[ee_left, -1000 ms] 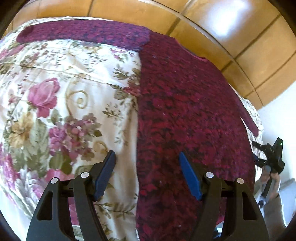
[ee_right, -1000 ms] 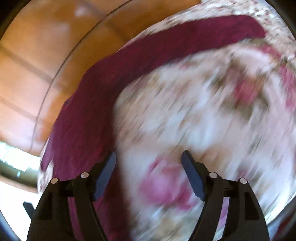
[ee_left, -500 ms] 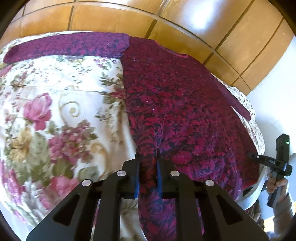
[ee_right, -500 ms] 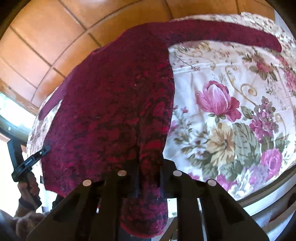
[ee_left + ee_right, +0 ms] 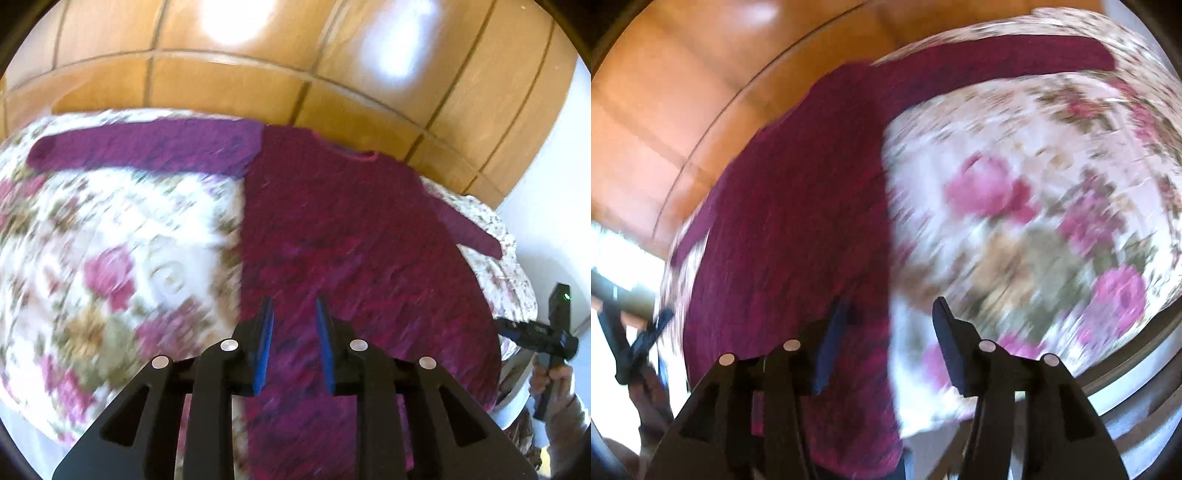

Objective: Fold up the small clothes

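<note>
A dark red knitted sweater point(image 5: 343, 236) lies flat on a floral tablecloth point(image 5: 122, 258), sleeves spread out to both sides. My left gripper point(image 5: 293, 314) is open and empty above the sweater's lower left part. In the right wrist view the sweater point(image 5: 798, 206) fills the left half, with one sleeve stretched across the top. My right gripper point(image 5: 890, 317) is open and empty over the sweater's side edge. Both views are blurred by motion.
The floral cloth point(image 5: 1034, 221) covers a round table. A tiled wooden floor point(image 5: 258, 55) lies beyond it. The right gripper and its hand point(image 5: 546, 339) show at the right edge of the left wrist view.
Half a second ago both grippers were shut on the sweater's hem. Now both have opened, let it go and pulled back. The sweater lies flatter on the cloth.
</note>
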